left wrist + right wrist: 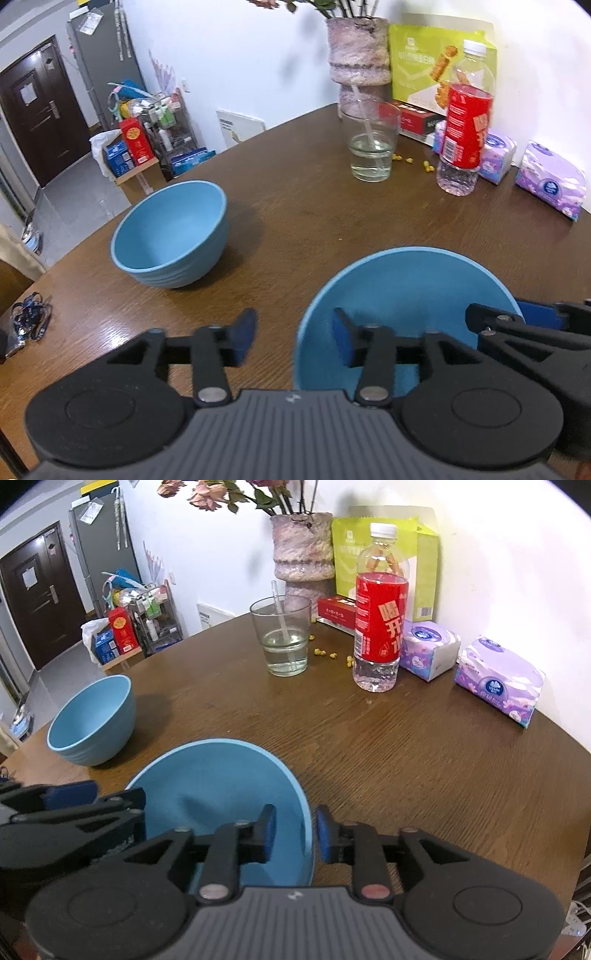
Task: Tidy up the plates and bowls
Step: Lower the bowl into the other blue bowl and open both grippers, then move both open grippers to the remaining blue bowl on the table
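Two blue bowls sit on the brown bench, and the near bowl (406, 295) has a pair of tongs at each side of its rim, which suggests it was handled with two hands to keep it level. The left tongs (291, 338) straddle the bowl's left wall, one blue pad outside and one inside, with clear daylight between pad and rim, so they are parted and hold nothing. The right tongs (293, 832) straddle the opposite wall the same way, opened less wide, the pads just beside the rim but not pressing on it as far as the right wrist view shows. The bowl appears to rest on the bench (406, 757) by its own weight, so I judge it to be let go rather than about to be lifted, though the frames alone cannot settle that. Both tongs point forward and steeply down toward the bowl. The far bowl (170, 236) stands well apart to the left, upright and empty, a likely partner for stacking. A glass of water (282, 637), a bottle (380, 627) and tissue packs (498, 679) sit along the back, away from the work
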Available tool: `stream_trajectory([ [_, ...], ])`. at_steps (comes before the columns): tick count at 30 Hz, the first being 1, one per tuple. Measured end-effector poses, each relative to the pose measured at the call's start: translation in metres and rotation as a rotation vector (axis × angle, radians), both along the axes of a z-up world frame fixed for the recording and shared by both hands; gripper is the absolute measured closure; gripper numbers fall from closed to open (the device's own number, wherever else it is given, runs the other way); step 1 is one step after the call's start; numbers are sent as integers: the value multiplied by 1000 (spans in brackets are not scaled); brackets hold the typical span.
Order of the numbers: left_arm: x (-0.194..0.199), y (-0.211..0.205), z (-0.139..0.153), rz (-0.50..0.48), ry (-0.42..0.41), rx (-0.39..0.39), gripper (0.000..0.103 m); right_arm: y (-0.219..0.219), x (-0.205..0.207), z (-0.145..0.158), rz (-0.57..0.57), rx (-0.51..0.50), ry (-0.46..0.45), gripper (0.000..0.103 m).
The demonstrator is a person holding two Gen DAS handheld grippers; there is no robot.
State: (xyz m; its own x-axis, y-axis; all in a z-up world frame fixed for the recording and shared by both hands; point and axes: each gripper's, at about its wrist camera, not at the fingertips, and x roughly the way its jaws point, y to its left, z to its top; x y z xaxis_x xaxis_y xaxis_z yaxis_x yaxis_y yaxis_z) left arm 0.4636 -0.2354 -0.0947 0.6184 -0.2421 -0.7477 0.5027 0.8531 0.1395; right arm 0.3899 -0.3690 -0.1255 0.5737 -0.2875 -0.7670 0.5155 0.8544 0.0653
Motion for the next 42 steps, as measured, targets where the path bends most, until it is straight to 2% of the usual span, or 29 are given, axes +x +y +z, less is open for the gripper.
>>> stream_trajectory([
  [2,4,6,3,27,9,-13,34,-4,-2,1,-15,16,-10,41],
  [3,5,10,4,39,11,-21,29,-5,-4,1,-22,22,-17,37],
  [4,7,14,6,55,11,-30,17,-6,-6,2,-28,29,-24,29],
  [5,8,18,8,71,10,-35,11,-7,-7,4,-32,37,-30,20],
  [7,13,25,12,106,13,-50,1,-7,-9,5,-42,48,-34,12],
  [9,17,34,15,135,28,-79,0,-7,-11,8,-44,62,-43,9],
  [11,21,41,18,159,50,-98,0,-6,-12,11,-38,71,-49,0],
  [28,9,89,39,227,34,-129,0,22,-18,37,-29,69,-78,0],
  [42,8,153,57,298,26,-165,0,74,-10,55,25,56,-86,0],
])
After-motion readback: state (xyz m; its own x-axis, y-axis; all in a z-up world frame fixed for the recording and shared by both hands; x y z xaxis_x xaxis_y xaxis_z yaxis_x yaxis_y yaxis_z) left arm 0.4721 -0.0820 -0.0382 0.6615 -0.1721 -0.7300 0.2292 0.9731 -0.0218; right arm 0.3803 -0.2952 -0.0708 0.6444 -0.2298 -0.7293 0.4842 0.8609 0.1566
